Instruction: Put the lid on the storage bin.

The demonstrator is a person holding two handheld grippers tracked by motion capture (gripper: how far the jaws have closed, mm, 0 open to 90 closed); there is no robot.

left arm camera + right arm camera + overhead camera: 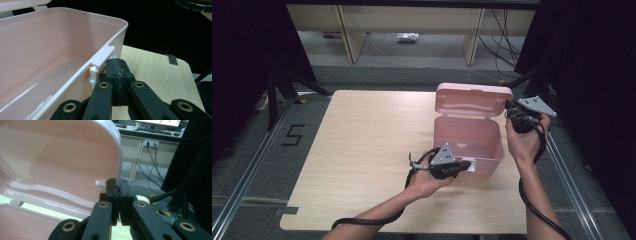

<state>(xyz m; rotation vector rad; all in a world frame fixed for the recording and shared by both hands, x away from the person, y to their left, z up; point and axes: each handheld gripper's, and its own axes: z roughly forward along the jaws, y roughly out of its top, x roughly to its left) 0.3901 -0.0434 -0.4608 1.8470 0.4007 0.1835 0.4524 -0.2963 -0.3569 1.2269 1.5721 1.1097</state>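
High view: a pink plastic storage box (469, 140) stands right of centre on the light wood worktop (362, 150), its hinged lid (473, 99) raised upright behind it. The left tool (462, 166) sits at the lower front edge of the box, at the white latch (472, 166); the right tool (512, 112) is at the right end of the lid, in the upper right of the frame. Left gripper view: the left tool (117, 65), jaws together, has its tips against the white latch (100, 65) on the rim of the box (50, 45); nothing is visibly caught between the pads, so this reads as a bracing contact rather than a grip. The box interior appears empty. Right gripper view: the right tool (117, 185) stands with jaws together, tips just beside the rounded edge of the lid (62, 157); whether that rim is pinched cannot be told. Judgement: the work in hand is swinging the lid on its hinge while the box is steadied. To do it well, keep the left tool pressing steadily so the light box does not slide or tip, and guide the lid along its hinge arc with the right tool, not sideways, avoiding slip off the smooth curved rim.
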